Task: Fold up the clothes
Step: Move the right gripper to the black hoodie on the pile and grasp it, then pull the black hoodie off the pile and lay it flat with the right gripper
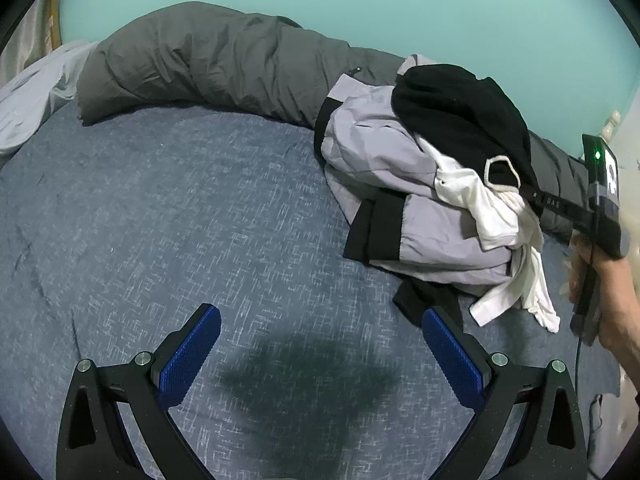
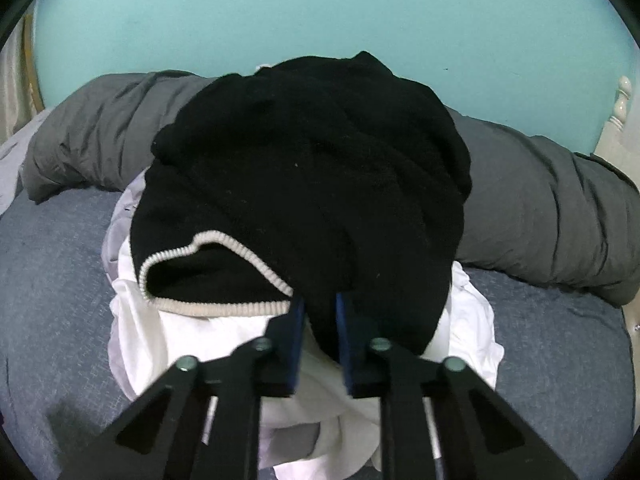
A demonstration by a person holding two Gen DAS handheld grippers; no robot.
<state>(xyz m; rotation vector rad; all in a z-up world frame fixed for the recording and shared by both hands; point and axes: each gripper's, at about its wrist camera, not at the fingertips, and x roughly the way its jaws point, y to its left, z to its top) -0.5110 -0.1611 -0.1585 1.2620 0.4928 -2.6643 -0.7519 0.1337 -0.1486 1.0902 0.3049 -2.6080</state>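
Your right tool [image 2: 320, 312] was pinching the near edge of the black sweater [image 2: 312, 168], which topped the pile of clothes [image 1: 420, 184] on the right of the bed [image 1: 200, 220]. Beneath it lay a white shirt [image 2: 468, 312]. Your left tool [image 1: 320, 344] hung spread over bare bed, empty.

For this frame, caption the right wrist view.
Right gripper shut on black sweater atop the clothes pile on the bed.

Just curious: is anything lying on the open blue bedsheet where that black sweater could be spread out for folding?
Nothing visible. The black sweater tops the pile, pinched by the right gripper; the blue bedsheet beside the pile looks bare, under the open left gripper.
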